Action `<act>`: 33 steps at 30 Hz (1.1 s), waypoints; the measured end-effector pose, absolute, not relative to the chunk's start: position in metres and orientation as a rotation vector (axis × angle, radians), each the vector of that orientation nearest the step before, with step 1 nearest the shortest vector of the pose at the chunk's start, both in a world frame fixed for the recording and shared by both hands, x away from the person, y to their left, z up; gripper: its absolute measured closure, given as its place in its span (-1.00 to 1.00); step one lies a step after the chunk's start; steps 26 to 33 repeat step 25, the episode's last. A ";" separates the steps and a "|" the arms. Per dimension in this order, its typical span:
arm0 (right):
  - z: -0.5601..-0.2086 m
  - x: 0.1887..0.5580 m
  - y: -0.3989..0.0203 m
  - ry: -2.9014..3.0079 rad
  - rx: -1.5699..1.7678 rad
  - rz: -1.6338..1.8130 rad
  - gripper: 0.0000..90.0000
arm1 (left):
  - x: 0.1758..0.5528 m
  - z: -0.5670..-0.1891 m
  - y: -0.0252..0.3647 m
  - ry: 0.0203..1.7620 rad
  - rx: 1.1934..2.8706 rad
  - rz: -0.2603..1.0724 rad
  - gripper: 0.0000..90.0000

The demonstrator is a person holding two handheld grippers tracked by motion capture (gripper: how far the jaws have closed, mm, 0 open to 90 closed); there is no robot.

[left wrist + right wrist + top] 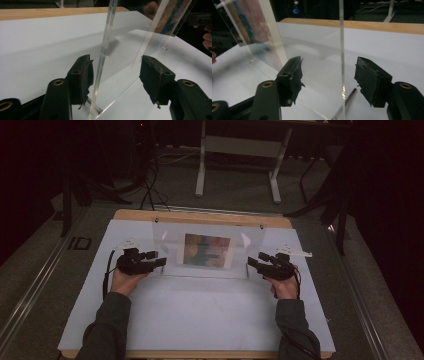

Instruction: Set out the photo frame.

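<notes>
- Clear acrylic display stand (207, 251): stands upright near the middle of the white tabletop (200, 315), toward its far edge, with a coloured picture (206, 250) sandwiched between its panes; it appears to rest on its own foot, which would explain why neither gripper needs to press on it.
- Left gripper (159, 260): at the stand's left edge, jaws apart; in the left gripper view the pane's edge (103, 47) rises between the black pads (81, 78) with a gap on the right side, so no clamping force is applied.
- Right gripper (253, 261): mirrors it at the stand's right edge, jaws likewise apart; the pane's edge (342, 50) passes between its pads (372, 80) without contact.
- Symmetry of the two hands suggests a two-sided hold, suited to keeping a wide, thin panel level and unscratched.
</notes>
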State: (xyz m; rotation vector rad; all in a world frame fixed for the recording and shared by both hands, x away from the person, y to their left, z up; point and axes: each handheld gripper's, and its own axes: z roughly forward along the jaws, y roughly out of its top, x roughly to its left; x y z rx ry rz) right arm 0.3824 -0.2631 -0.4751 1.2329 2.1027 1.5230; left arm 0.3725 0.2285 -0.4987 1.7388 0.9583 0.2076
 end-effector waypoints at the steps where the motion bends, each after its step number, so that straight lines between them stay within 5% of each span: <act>1: -0.476 0.381 -0.265 2.108 1.226 1.518 -0.19 | 0.371 -0.498 0.232 0.961 1.738 0.212 -0.09; 33: -0.497 0.377 -0.305 2.057 1.359 1.378 -0.15 | 0.338 -0.518 0.256 1.158 1.781 0.373 -0.07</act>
